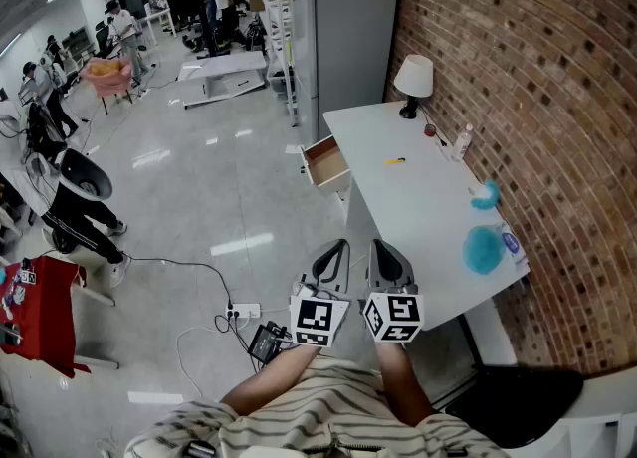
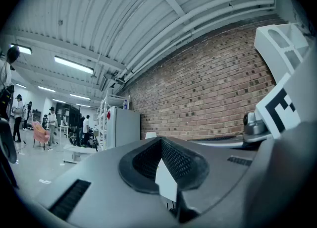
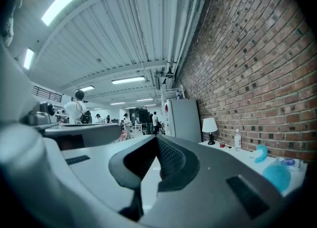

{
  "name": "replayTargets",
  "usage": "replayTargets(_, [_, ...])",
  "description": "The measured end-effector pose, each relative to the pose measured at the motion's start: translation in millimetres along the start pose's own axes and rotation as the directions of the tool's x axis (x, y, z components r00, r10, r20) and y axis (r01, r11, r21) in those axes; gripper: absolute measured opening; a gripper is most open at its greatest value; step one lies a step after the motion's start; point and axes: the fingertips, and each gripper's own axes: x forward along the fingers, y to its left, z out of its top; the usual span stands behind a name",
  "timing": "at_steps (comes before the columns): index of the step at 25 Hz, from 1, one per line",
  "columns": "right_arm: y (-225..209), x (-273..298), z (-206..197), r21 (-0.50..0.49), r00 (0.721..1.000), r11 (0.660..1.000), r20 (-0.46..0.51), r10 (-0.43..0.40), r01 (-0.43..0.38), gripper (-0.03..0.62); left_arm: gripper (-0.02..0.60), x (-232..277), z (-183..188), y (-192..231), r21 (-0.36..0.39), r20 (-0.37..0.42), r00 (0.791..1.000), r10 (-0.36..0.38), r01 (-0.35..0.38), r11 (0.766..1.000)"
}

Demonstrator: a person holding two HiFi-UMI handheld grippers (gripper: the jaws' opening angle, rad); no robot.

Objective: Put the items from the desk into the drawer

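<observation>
Head view: a person in a striped shirt is standing by the near end of the long white desk [image 1: 418,212], which is sitting against the red brick wall [image 1: 518,68].
- The left gripper [image 1: 341,244] and the right gripper [image 1: 381,244] are hanging side by side, level, over the floor beside the desk and well apart from everything on it.
- The light wooden drawer [image 1: 323,164] is standing pulled open on the desk's left side, near its far end.
- The items are all resting on the desktop:
  - white-shaded table lamp [image 1: 413,81] at the far end
  - small red object [image 1: 429,130]
  - clear plastic bottle [image 1: 461,142] by the wall
  - small yellow object [image 1: 395,160] mid-desk
  - small turquoise fluffy item [image 1: 485,195]
  - large turquoise fluffy item [image 1: 485,249] near the near end

Left gripper view: the jaws are pressing tip to tip, clenched on nothing. A tall grey cabinet [image 2: 124,128] is showing beyond.

Right gripper view: the jaws are likewise clenched and empty. The lamp, the bottle and both turquoise items are lying off to the right on the desk.
</observation>
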Motion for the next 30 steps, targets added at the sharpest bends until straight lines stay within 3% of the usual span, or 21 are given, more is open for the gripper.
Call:
replayTargets(18, [0, -12, 10, -0.009, 1.0, 1.0, 0.016, 0.016, -0.016, 0.011, 0.008, -5, 15, -17, 0.02, 0.033, 0.999, -0.008, 0.007, 1.0])
replayTargets(30, [-44, -44, 1, 0.0, 0.999, 0.999, 0.023, 0.043, -0.043, 0.011, 0.008, 7, 1, -68, 0.023, 0.005, 1.0, 0.019, -0.02, 1.0])
